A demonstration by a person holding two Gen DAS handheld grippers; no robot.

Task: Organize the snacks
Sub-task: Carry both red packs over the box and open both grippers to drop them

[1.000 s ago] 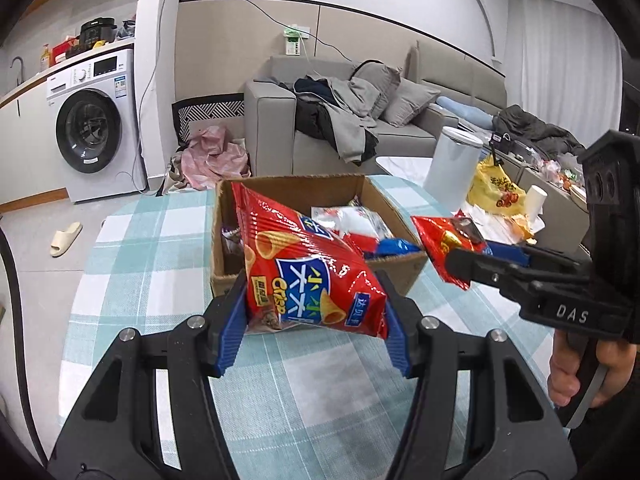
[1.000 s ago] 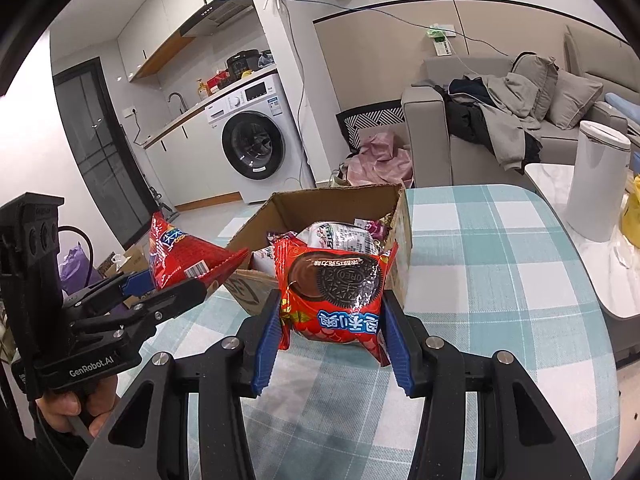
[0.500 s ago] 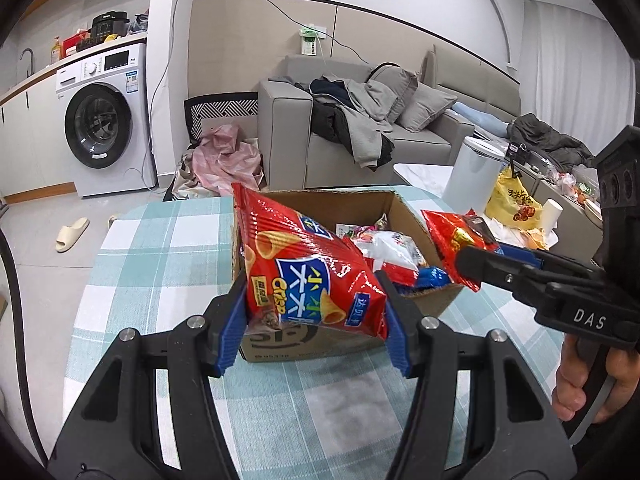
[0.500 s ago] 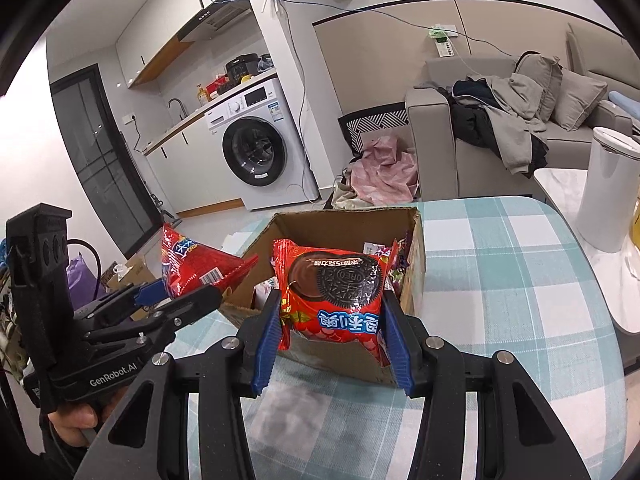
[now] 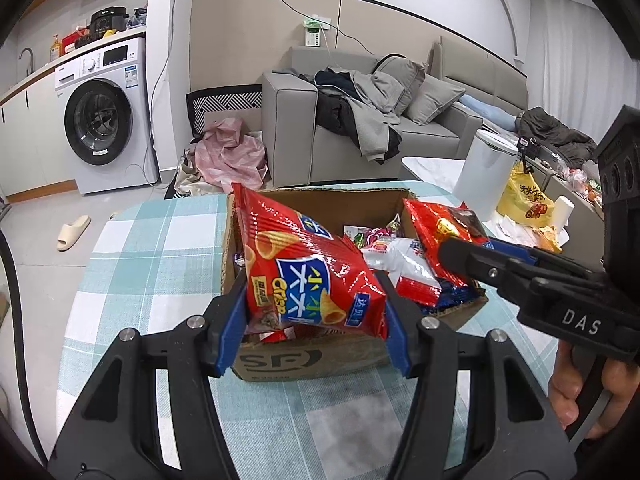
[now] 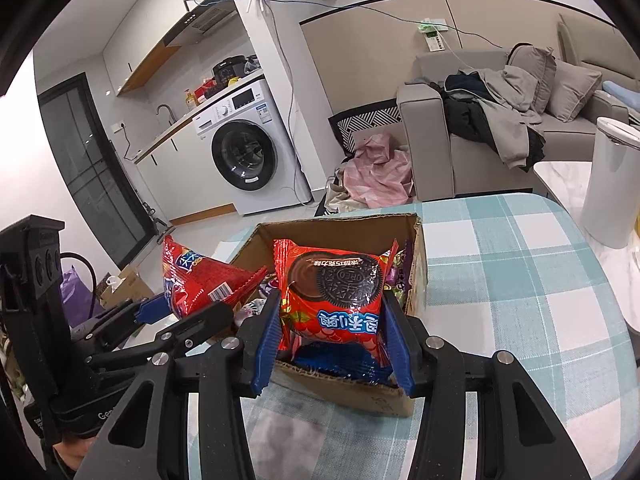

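Behind the tabletop (image 5: 160, 240) stand a grey sofa (image 5: 320, 140) with clothes on it and a white washing machine (image 5: 108, 120); a pink cloth (image 5: 232, 156) lies on the floor between them. On the tabletop, which has a teal and white check cover, sits an open cardboard box (image 5: 312, 354) with several snack packs inside (I cannot tell them all apart). The left tool (image 5: 314, 308) is closed on a red crisp bag (image 5: 304, 276), its blue pads pressing both sides, and the bag hangs over the near left part of the box. The right tool (image 6: 334, 320) is closed on a red cookie pack (image 6: 336, 292) and holds it upright over the near edge of the box. In the left view the right tool (image 5: 472, 256) comes in from the right side, and a hand (image 5: 580, 392) grips its handle. A white bin (image 5: 486, 176) stands beyond the box.
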